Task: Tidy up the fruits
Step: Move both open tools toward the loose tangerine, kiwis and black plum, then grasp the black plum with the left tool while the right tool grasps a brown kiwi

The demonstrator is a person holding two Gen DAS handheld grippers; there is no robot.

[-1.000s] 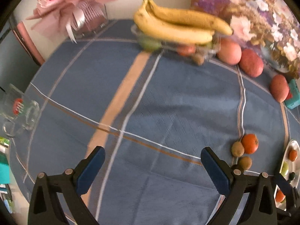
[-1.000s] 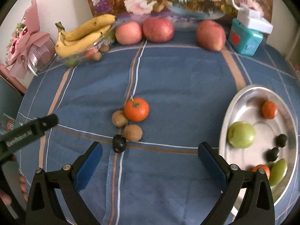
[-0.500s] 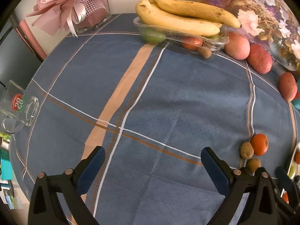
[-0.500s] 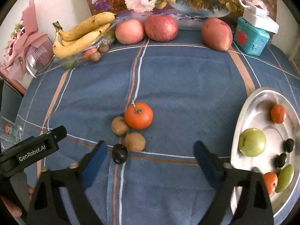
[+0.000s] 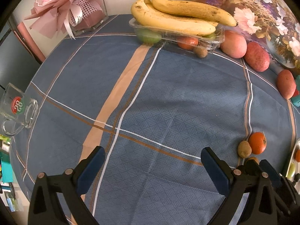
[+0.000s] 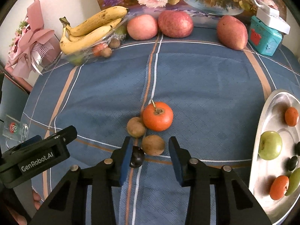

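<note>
In the right wrist view an orange persimmon [image 6: 157,116], two brown kiwis [image 6: 136,127] [image 6: 153,145] and a dark plum [image 6: 137,158] lie together on the blue cloth. My right gripper [image 6: 151,156] is open, half narrowed, low over them. The plum touches its left finger [image 6: 126,156] and the nearer kiwi sits between the fingertips. A steel plate [image 6: 266,116] at the right holds several small fruits. My left gripper [image 5: 151,166] is wide open and empty over bare cloth. The same cluster [image 5: 256,142] lies to its right.
A clear tray [image 5: 218,39] with bananas [image 5: 174,18] and small fruits stands at the back. Three red-pink fruits [image 6: 175,26] line the back by a flower painting. A teal box [image 6: 264,37], a pink bouquet [image 5: 69,9] and a glass mug [image 5: 17,110] stand at the edges.
My right gripper moved forward and down to the fruit cluster and its jaws narrowed from wide open around the plum and kiwi. My left gripper's view shifted slightly.
</note>
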